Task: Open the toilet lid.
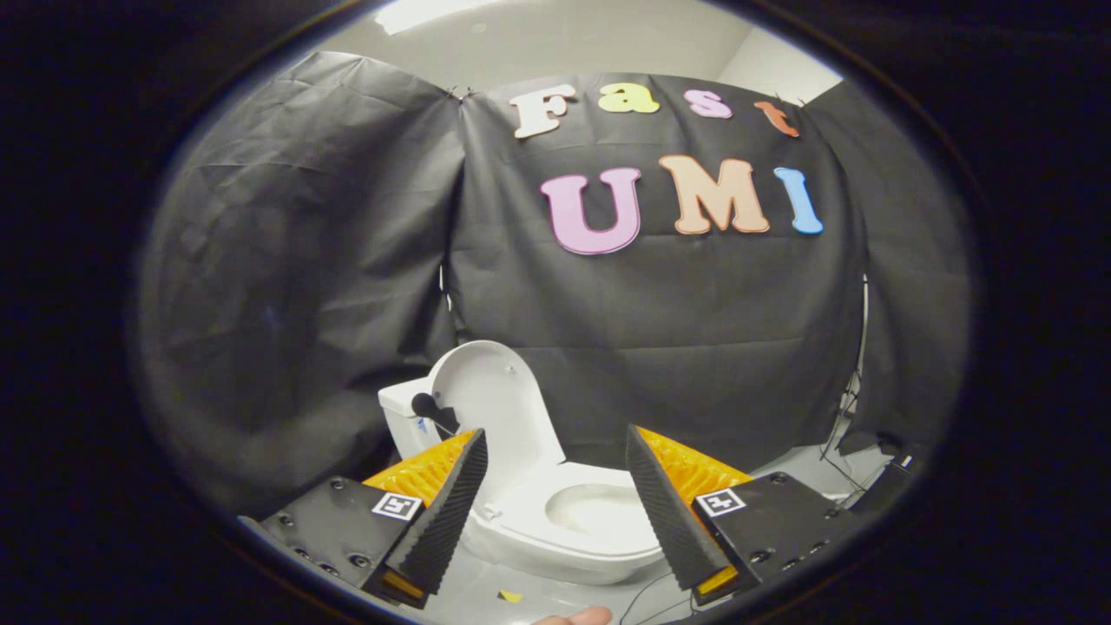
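so, going from the left side across: beyond the tip of one finger sits the white tank [401, 417] of the toilet [555, 512], with a small dark knob [424, 404] sticking out of its side. next to that, the toilet lid [495, 408] stands up tall, leaning back toward the tank. it looks already lifted, so the job seems done or very nearly done.

then comes the gripper [555, 451]. its two fingers are spread wide apart and nothing is between them to hold. they touch nothing. the lid is just ahead of the near finger, and a bit apart from it.

between the fingers and a little beyond them is the seat ring and the bowl [599, 508], open to see. further over, past the other finger, some thin cables [846, 408] hang by the black cloth and run down to the pale floor [807, 464].

down low, near the fingers, a small bit of a person's hand [573, 617] peeks in.

i think the next move is easy: pull the gripper back gently, and do not bump the lid, or it could fall shut again.
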The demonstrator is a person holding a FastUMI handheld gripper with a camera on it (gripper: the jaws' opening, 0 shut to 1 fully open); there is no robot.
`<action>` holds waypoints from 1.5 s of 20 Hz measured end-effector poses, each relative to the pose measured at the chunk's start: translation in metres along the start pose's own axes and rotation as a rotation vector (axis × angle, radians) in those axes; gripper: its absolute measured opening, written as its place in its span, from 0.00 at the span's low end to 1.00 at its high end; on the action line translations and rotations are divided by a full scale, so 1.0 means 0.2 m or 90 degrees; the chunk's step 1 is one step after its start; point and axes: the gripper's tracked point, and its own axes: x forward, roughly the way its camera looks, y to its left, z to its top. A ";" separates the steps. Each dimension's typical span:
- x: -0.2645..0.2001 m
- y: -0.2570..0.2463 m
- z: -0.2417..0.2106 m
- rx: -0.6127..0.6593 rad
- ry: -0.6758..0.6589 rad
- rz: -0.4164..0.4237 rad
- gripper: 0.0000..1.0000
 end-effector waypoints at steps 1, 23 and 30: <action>0.00 0.01 -0.01 0.003 -0.003 0.002 0.99; 0.00 -0.03 -0.16 -0.008 0.058 -0.038 0.98; 0.00 -0.02 -0.20 -0.001 0.071 -0.027 0.99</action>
